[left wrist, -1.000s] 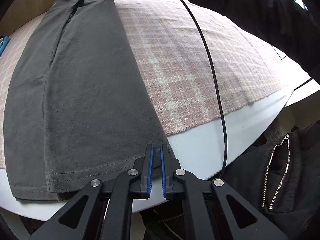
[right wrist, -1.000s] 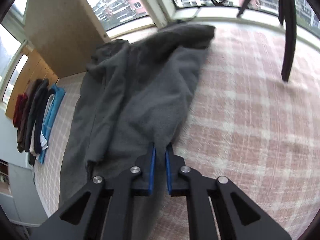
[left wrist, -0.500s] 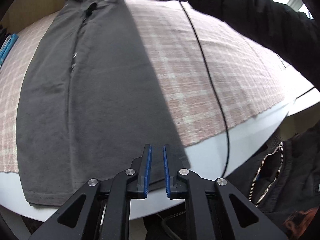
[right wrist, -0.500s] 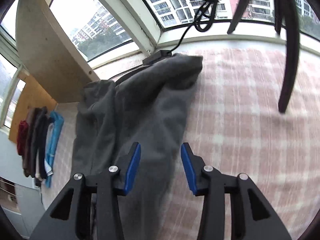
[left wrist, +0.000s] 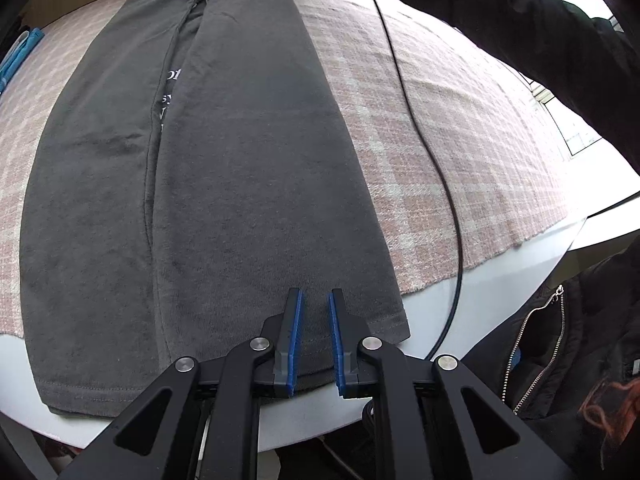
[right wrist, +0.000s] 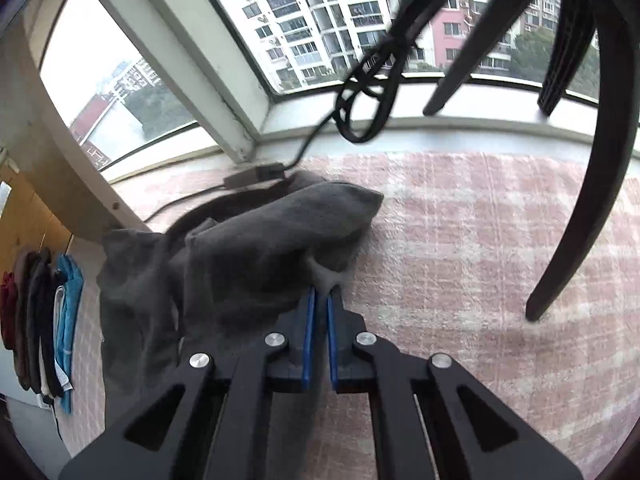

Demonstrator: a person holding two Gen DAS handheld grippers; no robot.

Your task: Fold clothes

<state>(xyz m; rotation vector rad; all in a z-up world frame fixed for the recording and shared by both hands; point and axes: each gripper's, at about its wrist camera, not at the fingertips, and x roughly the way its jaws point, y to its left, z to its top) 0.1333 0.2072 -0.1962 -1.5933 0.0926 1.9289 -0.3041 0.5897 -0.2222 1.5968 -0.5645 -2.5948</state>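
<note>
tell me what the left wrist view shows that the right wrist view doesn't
Only the left wrist view: the shirt's hem at the white table edge, white lettering, a zipped black jacket and a dark sleeve.

Only the right wrist view: windows, a cable bundle, stacked clothes.

Both: the grey shirt on the pink plaid cloth.

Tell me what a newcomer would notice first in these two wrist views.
The grey T-shirt dominates: it lies folded lengthwise on the pink checked cloth, its hem at the near table edge. The left gripper hovers over that hem, jaws slightly apart and empty, while the right gripper is shut on a bunched fold at the shirt's far end, near the window.
</note>
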